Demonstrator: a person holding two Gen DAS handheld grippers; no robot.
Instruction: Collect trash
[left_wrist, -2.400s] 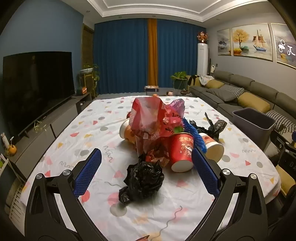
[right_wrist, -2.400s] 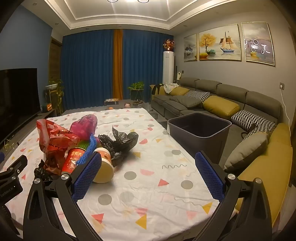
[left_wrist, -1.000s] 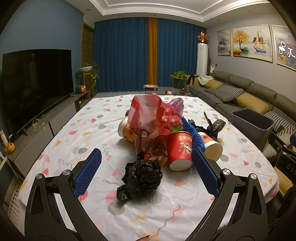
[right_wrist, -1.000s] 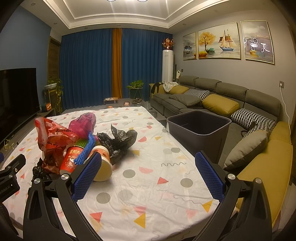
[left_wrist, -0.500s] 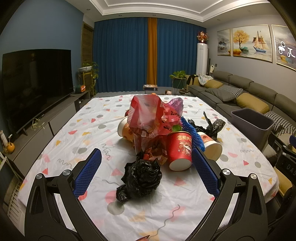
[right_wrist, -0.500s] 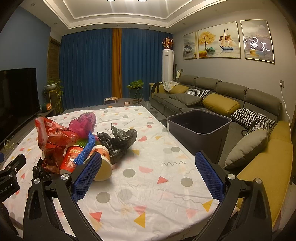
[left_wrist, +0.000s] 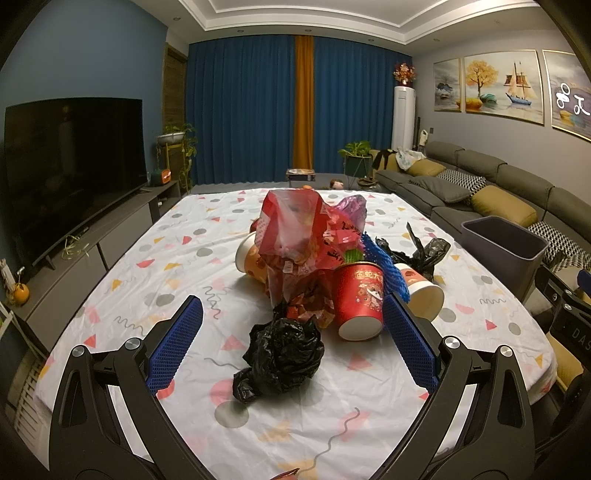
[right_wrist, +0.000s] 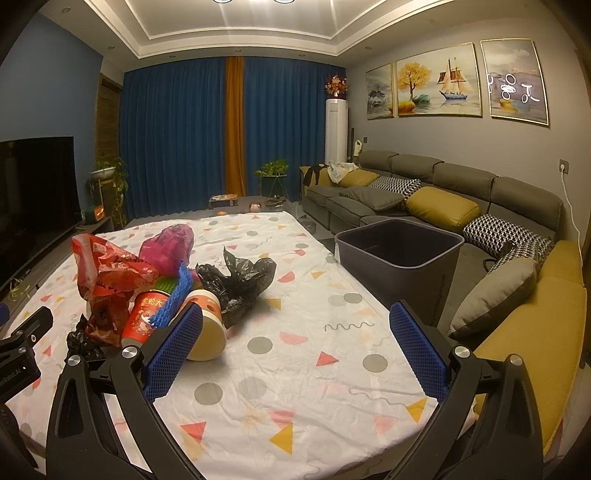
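Nearest the edge of the surface (left_wrist: 110, 266), both tools hang over the patterned cloth with nothing in them; the left gripper (left_wrist: 291, 334) has its jaws spread wide, framing a crumpled black bag (left_wrist: 282, 356) without touching it; the right gripper (right_wrist: 295, 345) is just as wide open over bare cloth, its left pad close in front of a tipped pale cup (right_wrist: 208, 332).

By the look of it, the collecting has hardly begun; all the trash sits in one heap mid-surface, and the grey bin (right_wrist: 400, 251) beside the right edge appears empty, though its bottom is dark and I cannot be sure.

Just past the black bag, thin and glossy in tight folds, a red paper cup (left_wrist: 358, 301) lies on its side, stiff and printed; a blue foam net sleeve (left_wrist: 384, 266) droops over it, soft and open-meshed; above rises a red crinkly plastic bag (left_wrist: 291, 229), half translucent; a second black bag (right_wrist: 238, 280) sprawls toward the bin; farthest, a magenta bag (right_wrist: 171, 245) puffs up behind.
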